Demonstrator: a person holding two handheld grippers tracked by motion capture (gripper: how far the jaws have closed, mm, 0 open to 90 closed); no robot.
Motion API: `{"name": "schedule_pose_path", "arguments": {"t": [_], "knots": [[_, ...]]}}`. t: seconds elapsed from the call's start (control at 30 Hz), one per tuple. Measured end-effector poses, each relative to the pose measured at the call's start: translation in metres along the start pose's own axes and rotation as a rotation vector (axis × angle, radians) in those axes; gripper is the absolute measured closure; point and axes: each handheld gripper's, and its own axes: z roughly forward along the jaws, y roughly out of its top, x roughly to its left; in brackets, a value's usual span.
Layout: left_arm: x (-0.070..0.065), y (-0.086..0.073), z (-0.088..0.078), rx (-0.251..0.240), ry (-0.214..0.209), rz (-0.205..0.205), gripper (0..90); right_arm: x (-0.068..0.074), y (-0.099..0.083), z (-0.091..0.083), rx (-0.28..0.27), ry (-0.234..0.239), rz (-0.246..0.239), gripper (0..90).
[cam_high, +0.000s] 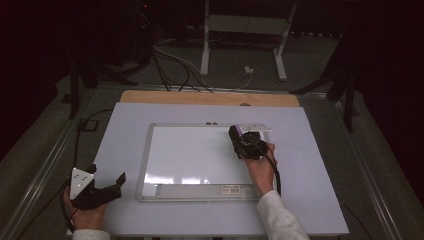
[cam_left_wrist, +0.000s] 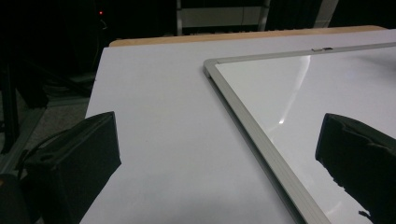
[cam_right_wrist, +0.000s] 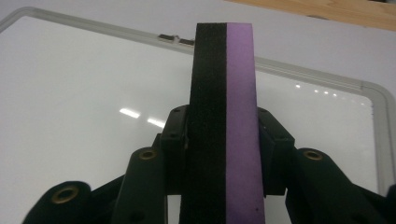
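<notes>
Purple on one face and black on the other, an eraser (cam_right_wrist: 224, 121) stands on edge between the jaws of the right gripper (cam_right_wrist: 223, 140), which are closed tight against its two flat sides. In the right gripper view the block runs straight up from the jaws, its far end reaching past the top rail of the whiteboard (cam_right_wrist: 70, 116). From above, the right gripper (cam_high: 246, 141) sits over the upper right corner of the whiteboard (cam_high: 195, 155), with the eraser (cam_high: 248, 129) at that corner, close to the frame; whether it touches the writing surface I cannot tell. A hand (cam_high: 261, 167) in a white sleeve holds this gripper from the near side.

The left gripper (cam_high: 107, 187) rests low at the near left corner of the table (cam_high: 125, 125), just left of the whiteboard and apart from it. Its jaws stand wide open with nothing between them; in the left gripper view (cam_left_wrist: 215, 154) they frame bare tabletop (cam_left_wrist: 159, 116) and the left rail of the whiteboard (cam_left_wrist: 252, 126). The whiteboard lies flat in the middle of the pale table, its surface blank and glossy.
</notes>
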Motion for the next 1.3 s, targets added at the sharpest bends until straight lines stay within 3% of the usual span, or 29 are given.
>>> {"name": "schedule_pose_path", "arguments": {"t": [0.6, 1.17, 1.3], "knots": [[0.0, 0.0, 0.0, 0.003, -0.001, -0.001, 0.6, -0.036, -0.002, 0.007, 0.019, -0.082, 0.09, 61.9], [0.0, -0.001, 0.001, 0.005, -0.001, -0.001, 0.6, -0.066, -0.012, 0.019, 0.088, -0.182, 0.179, 61.6], [0.0, 0.0, 0.0, 0.004, 0.0, -0.002, 0.6, -0.07, -0.013, 0.021, 0.088, -0.185, 0.192, 61.3]]}}
